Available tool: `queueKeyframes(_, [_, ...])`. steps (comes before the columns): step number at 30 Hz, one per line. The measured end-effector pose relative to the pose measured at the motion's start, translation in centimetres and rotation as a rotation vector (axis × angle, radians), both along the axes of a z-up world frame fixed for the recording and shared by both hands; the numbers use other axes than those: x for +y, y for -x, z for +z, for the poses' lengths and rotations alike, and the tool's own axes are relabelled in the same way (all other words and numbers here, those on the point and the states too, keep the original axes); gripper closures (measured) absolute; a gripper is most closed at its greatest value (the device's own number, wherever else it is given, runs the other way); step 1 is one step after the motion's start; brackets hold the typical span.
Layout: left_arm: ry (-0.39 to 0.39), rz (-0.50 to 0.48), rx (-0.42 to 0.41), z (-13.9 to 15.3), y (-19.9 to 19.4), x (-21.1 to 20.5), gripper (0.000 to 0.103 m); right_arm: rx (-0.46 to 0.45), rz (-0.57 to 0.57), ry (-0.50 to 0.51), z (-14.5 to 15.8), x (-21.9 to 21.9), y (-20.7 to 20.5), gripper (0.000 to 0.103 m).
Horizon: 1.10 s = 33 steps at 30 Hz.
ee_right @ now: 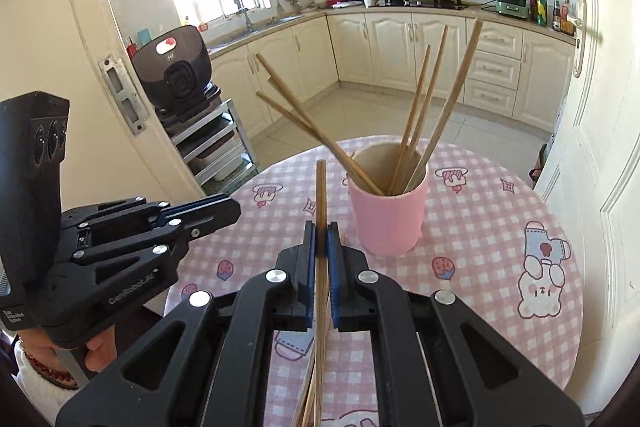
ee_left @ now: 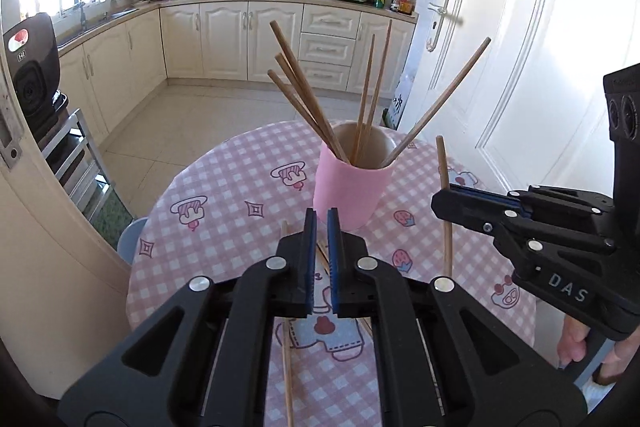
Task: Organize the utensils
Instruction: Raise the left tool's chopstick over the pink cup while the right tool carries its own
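A pink cup (ee_left: 348, 189) stands on the round table and holds several wooden chopsticks (ee_left: 300, 95); it also shows in the right wrist view (ee_right: 390, 223). My right gripper (ee_right: 321, 227) is shut on a chopstick (ee_right: 321, 187) held upright, left of the cup; it shows from the side in the left wrist view (ee_left: 442, 201), with the chopstick (ee_left: 444, 183) in it. My left gripper (ee_left: 322, 217) is shut and empty, just in front of the cup; it appears in the right wrist view (ee_right: 230, 207). Loose chopsticks (ee_left: 287, 363) lie on the table below the left gripper.
The table has a pink checked cloth (ee_right: 480, 211). A white door (ee_left: 520, 67) stands close on the right. A black cooker (ee_right: 176, 71) sits on a metal rack (ee_right: 216, 143) to the left. Kitchen cabinets (ee_left: 240, 39) line the far wall.
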<state>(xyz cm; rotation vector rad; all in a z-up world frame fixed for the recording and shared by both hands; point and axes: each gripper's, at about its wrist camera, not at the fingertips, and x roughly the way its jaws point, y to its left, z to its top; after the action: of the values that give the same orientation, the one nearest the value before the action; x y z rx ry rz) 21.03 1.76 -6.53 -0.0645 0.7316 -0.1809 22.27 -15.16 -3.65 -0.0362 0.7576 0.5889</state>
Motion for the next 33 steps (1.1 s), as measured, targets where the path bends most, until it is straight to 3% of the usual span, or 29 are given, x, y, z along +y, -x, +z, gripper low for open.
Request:
queueKeyframes(4, [0.031,0.007,0.049,-1.2,-0.5,0.2,0.096,0.044,0.012,0.045,-1.0,1.2,0.1,0.099])
queueKeyframes(8, [-0.002,0.025,0.115,-3.0,-1.8,0.4,0.095,0.089,0.009,0.074,-2.8,1.9,-0.6,0.099])
queueKeyframes(11, [-0.001,0.043,0.155,-4.8,-2.8,0.8,0.068,0.123,0.007,0.090,-4.3,2.3,-1.5,0.099])
queueKeyframes(12, [-0.002,0.049,0.160,-5.3,-3.0,0.9,0.051,0.132,0.006,0.095,-4.7,2.5,-1.7,0.099])
queueKeyframes(13, [-0.008,0.054,0.161,-6.0,-3.4,1.0,0.051,0.144,0.007,0.099,-5.2,2.6,-2.1,0.099])
queueKeyframes(21, [-0.042,0.067,0.288,-10.8,-6.8,1.2,0.051,0.217,0.009,0.126,-8.5,3.4,-4.2,0.099])
queueKeyframes(24, [-0.059,0.066,0.331,-12.3,-7.8,0.9,0.068,0.236,0.012,0.130,-9.4,3.5,-4.7,0.099])
queueKeyframes(29, [-0.097,0.063,0.337,-13.3,-8.4,0.4,0.072,0.251,0.018,0.134,-10.1,3.9,-5.3,0.099])
queueKeyframes(30, [-0.112,0.059,0.333,-13.3,-8.4,0.2,0.085,0.253,0.018,0.134,-10.2,3.9,-5.4,0.099])
queueKeyframes(31, [-0.123,0.049,0.326,-13.3,-8.5,0.0,0.092,0.252,0.017,0.133,-10.2,3.9,-5.4,0.099])
queueKeyframes(33, [-0.115,0.035,0.323,-13.2,-8.4,-0.1,0.097,0.250,0.017,0.128,-10.0,3.8,-5.4,0.099])
